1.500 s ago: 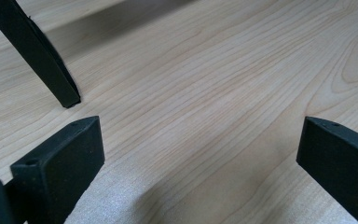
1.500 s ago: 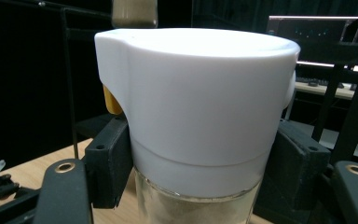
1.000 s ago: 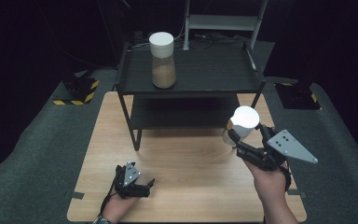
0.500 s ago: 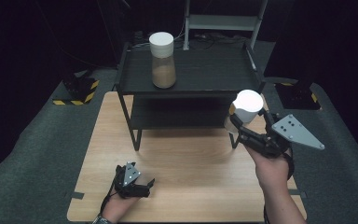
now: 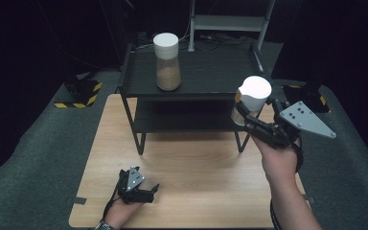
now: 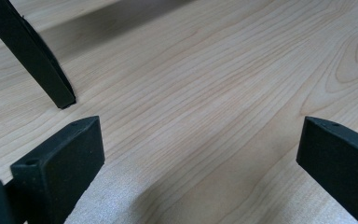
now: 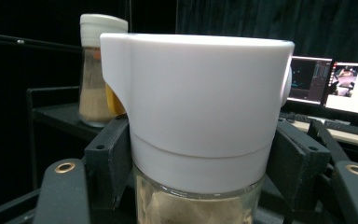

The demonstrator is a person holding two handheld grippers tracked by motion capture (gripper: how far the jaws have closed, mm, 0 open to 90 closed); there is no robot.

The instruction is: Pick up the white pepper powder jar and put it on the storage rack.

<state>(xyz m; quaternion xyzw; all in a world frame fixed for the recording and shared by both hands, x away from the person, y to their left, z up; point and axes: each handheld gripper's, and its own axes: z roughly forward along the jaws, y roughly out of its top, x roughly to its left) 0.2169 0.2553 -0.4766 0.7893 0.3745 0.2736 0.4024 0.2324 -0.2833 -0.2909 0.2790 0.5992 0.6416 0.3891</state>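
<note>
Worktop (image 5: 206,182) of pale wood, dark two-tier rack (image 5: 196,79) standing on its far half.

Left hand-held gripper (image 5: 146,192) low at the near left of the worktop, held in the person's left hand (image 5: 122,210). Jaws spread wide, nothing between them; in the left gripper view bare wood grain shows in the gap. Ahead of its left jaw, one black rack leg (image 6: 37,56) meets the wood.

Far ahead and to the right of that gripper, a jar (image 5: 166,61) with white lid stands upright on the rack's top shelf, brown powder filling its lower part. In the right gripper view this jar (image 7: 95,70) shows beyond and left of the right gripper's left jaw, still well apart from it.

Right hand-held gripper (image 5: 242,114) raised off the worktop at the rack's right front corner, held in the right hand (image 5: 280,160), grey plate (image 5: 304,120) on top. Jaws closed on a second jar (image 5: 251,98), gripping it just under the white lid (image 7: 196,93), one jaw on each side of the glass; the jar is upright, clear of shelf and worktop. Brown powder shows in the glass below the lid. An orange patch (image 7: 113,100) shows at the lid's left edge; what it is cannot be told.

Beyond the right jaw, lit monitors (image 7: 335,88) on a desk in the background.
</note>
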